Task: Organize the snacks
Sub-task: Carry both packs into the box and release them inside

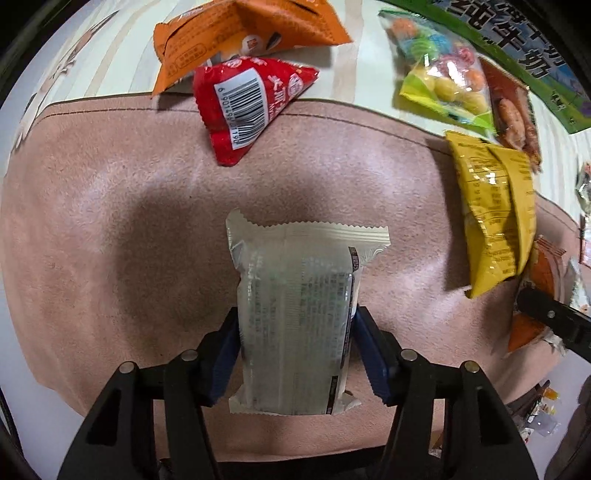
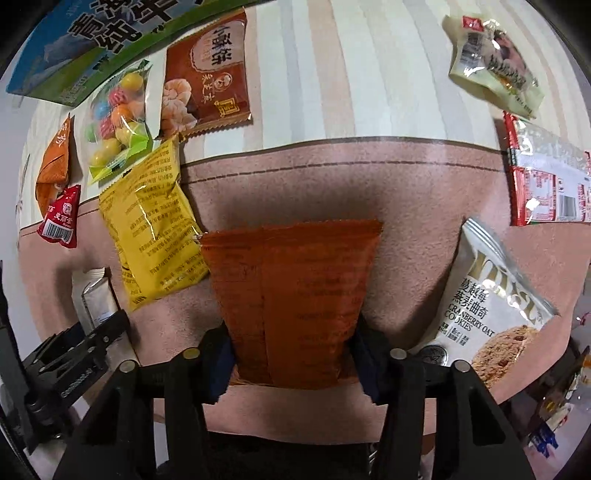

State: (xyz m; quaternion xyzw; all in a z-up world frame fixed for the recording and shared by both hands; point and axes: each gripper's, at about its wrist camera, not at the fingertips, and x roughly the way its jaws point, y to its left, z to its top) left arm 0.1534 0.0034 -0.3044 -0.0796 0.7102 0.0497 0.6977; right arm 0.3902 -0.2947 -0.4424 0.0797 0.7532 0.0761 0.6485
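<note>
My left gripper (image 1: pixel 295 321) is shut on a cream-white snack packet (image 1: pixel 295 280), which its blue pads press from both sides just above the pink mat (image 1: pixel 110 221). The same packet (image 2: pixel 94 295) shows at the left edge of the right wrist view, in the left gripper's black fingers (image 2: pixel 107 332). My right gripper (image 2: pixel 291 332) is shut on an orange-brown packet (image 2: pixel 295 273), printed back facing up, over the mat (image 2: pixel 406 206). Both packets hang lengthwise, away from the cameras.
Around the mat lie a yellow packet (image 2: pixel 151 225), a red triangular packet (image 1: pixel 247 103), an orange packet (image 1: pixel 240 33), a candy bag (image 2: pixel 118 114), a brown packet (image 2: pixel 207 74), a cranberry oat cookie bag (image 2: pixel 491 306) and a red-white packet (image 2: pixel 546 184). A green-blue box (image 2: pixel 74 44) lies beyond.
</note>
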